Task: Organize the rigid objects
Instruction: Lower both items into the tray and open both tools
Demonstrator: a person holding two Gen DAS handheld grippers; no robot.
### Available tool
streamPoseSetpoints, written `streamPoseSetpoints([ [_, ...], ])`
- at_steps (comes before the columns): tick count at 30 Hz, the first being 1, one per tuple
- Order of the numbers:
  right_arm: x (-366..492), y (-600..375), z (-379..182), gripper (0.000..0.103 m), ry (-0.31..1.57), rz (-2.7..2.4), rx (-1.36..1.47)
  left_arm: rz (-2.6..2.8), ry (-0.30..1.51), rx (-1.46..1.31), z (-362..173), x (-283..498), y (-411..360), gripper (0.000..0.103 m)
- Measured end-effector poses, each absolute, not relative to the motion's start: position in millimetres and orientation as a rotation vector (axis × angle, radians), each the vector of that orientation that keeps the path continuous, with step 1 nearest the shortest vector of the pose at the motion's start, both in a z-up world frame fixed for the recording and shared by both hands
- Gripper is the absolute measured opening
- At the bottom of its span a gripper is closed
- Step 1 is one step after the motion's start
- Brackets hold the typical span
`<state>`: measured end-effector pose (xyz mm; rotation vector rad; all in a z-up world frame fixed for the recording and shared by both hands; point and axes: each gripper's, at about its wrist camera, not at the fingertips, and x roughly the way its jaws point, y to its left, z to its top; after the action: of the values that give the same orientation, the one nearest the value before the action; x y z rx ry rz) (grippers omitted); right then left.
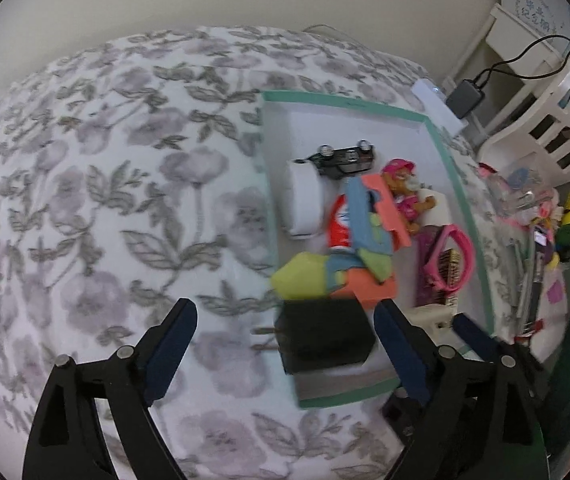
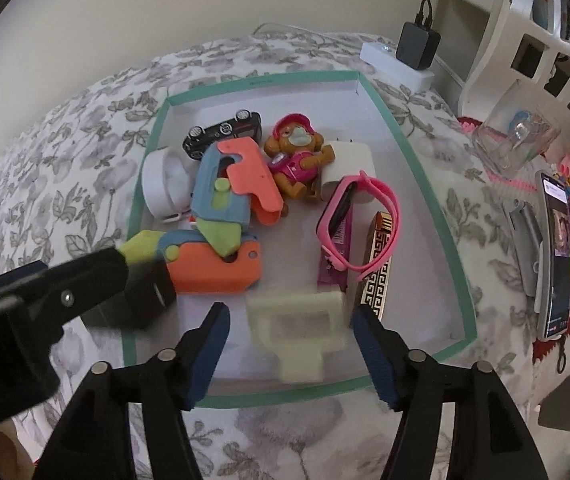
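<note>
Both grippers open over the tray [image 2: 425, 168] on the bed.
Left gripper [image 1: 285, 336] wide around black charger [image 1: 325, 336], right gripper [image 2: 291, 344] around pale plastic piece [image 2: 297, 328], neither gripped; probably light, stiff, best pinched across flat sides.

Teal-rimmed tray [image 2: 421, 160]; grey-floral bedspread [image 1: 105, 180]; black, seemingly, charger [image 1: 325, 336].

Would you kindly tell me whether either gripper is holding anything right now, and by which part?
Neither grips anything: the black charger sits loose between the left gripper, the pale holder between the right gripper.
</note>
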<state>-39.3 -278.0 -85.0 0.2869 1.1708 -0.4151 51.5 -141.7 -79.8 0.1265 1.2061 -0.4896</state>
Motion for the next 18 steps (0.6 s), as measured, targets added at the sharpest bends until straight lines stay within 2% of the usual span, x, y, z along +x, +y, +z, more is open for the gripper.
streamPoseSetpoints([
  [3,-41.3,-274.9,-82.6,0.069,1.161,-0.413,0.297,-0.473,1.208,0.115,-81.2,49.8,-131.2,0.091],
  [6,-45.6,-272.1,-79.0,0.081,1.14,-0.416,0.302,-0.44,1.196,0.113,-80.9,48.4,-119.8,0.093],
  [18,-53.3,-260.9,-58.9,0.083,1.072,-0.413,0.271,-0.32,1.094,0.224,-72.6,38.5,-88.9,0.093],
])
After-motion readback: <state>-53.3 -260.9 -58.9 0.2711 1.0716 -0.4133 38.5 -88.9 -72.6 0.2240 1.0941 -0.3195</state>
